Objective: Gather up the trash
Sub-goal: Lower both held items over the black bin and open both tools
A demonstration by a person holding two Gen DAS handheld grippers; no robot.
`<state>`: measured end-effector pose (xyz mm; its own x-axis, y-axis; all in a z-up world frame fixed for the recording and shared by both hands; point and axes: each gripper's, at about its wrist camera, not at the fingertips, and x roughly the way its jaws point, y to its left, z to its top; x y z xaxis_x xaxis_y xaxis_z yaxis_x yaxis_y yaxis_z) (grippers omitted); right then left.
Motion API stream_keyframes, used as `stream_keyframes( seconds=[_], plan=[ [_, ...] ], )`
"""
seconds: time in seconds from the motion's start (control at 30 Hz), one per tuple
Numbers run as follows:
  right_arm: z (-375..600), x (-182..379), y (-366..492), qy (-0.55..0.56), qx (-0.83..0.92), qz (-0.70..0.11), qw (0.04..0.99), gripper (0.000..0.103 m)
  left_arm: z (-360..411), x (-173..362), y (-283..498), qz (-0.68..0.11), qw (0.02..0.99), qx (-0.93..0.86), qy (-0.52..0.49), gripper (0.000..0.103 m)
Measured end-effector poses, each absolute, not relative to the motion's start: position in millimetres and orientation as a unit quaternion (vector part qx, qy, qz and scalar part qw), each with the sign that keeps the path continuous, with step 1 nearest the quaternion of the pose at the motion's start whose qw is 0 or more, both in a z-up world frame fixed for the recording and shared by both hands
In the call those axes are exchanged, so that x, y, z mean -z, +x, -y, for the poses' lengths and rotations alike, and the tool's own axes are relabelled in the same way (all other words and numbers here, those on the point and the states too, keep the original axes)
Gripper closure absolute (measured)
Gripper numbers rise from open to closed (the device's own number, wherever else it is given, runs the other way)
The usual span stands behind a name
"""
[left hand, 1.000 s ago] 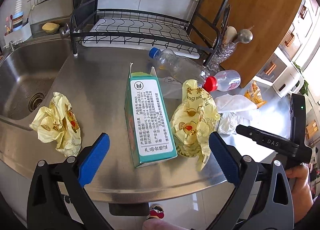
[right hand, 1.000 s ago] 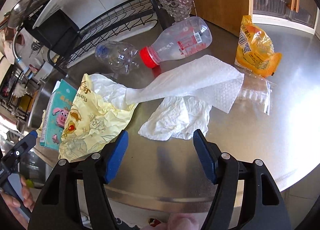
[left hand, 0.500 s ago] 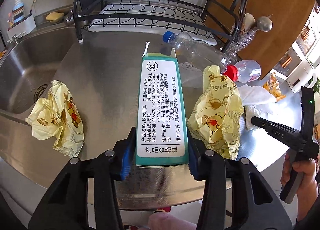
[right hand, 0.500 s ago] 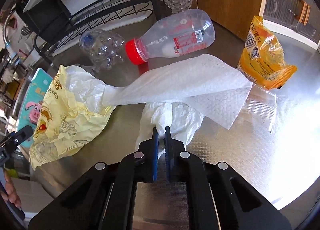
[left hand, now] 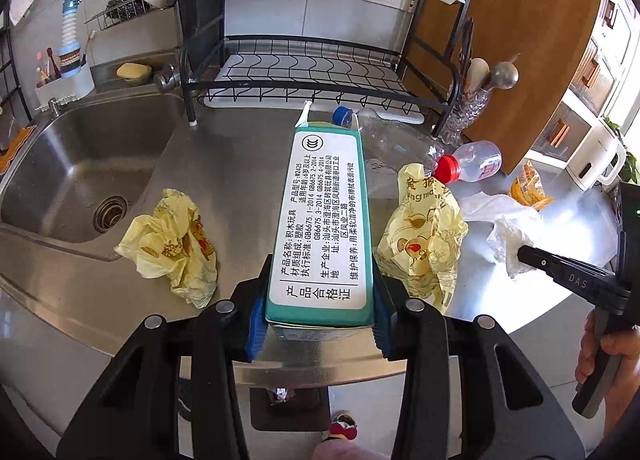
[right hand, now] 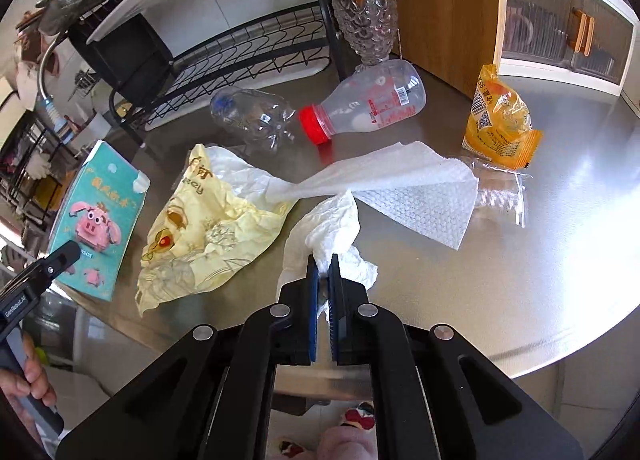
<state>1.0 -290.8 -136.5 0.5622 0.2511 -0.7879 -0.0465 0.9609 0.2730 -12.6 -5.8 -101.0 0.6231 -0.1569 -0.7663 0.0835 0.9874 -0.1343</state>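
Left gripper (left hand: 318, 316): blue pads clamped on the near end of the teal toy carton (left hand: 320, 220), one on each long side; the carton's near end looks raised off the steel counter (left hand: 240, 164).
Right gripper (right hand: 323, 280): fingers nearly closed, pinching a crumpled white tissue (right hand: 328, 236) just above the counter.
Carton label: white sticker with Chinese print; "GB6675" and "2014" can be read, with large characters along the near edge. In the right wrist view its face (right hand: 98, 216) shows a pink toy pig.
Other trash: yellow printed wrapper (left hand: 424, 240) just right of the carton, with only "ngm" legible; a second crumpled yellow wrapper (left hand: 172, 240) near the sink (left hand: 80, 164); a flat paper towel (right hand: 400, 184) overlapping that first wrapper; a red-capped bottle (right hand: 368, 104) lying cap-to-base against a clear blue-capped bottle (right hand: 252, 116); an orange snack packet (right hand: 500, 120); a clear plastic sleeve (right hand: 500, 196) partly under the towel.
Hidden or unclear: the carton's far end blocks part of the blue-capped bottle; the packet's print and the bottle's label are too small to read.
Gripper markings: "DAS" on the right gripper's side in the left view; "GenRobot.AI" on the left gripper's side in the right view.
Hands: only fingers show at the frame edges, on each handle.
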Motion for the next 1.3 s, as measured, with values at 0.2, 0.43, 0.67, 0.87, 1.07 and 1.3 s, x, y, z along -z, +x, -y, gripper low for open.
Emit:
stream_keyframes(
  seconds=[0.2, 0.43, 0.67, 0.87, 1.07, 1.3],
  plan=[
    [276.6, 124.1, -35.2, 0.121, -0.088, -0.451, 0.88, 0.097, -3.6, 88.2, -53.0, -0.421, 0.903, 0.083, -0.037, 0.063],
    [244.3, 127.3, -91.5, 0.121, -0.1, -0.459, 0.875, 0.097, -24.9, 97.8, -115.0, -0.437, 0.894, 0.097, -0.032, 0.063],
    [210.3, 163.3, -130.0, 0.109, -0.109, -0.498, 0.853, 0.097, -54.2, 128.5, -162.4, -0.462, 0.882, 0.085, -0.039, 0.063],
    [185.8, 206.2, -145.4, 0.109, -0.113, -0.538, 0.828, 0.097, -69.9, 167.0, -180.6, -0.496, 0.863, 0.083, -0.044, 0.064],
    [155.1, 250.0, -139.5, 0.092, -0.126, -0.574, 0.804, 0.097, -75.7, 209.5, -182.5, -0.528, 0.843, 0.087, -0.051, 0.064],
    [119.8, 308.8, -115.1, 0.08, -0.143, -0.607, 0.778, 0.097, -78.5, 287.7, -162.3, -0.589, 0.802, 0.086, -0.047, 0.064]
  ],
)
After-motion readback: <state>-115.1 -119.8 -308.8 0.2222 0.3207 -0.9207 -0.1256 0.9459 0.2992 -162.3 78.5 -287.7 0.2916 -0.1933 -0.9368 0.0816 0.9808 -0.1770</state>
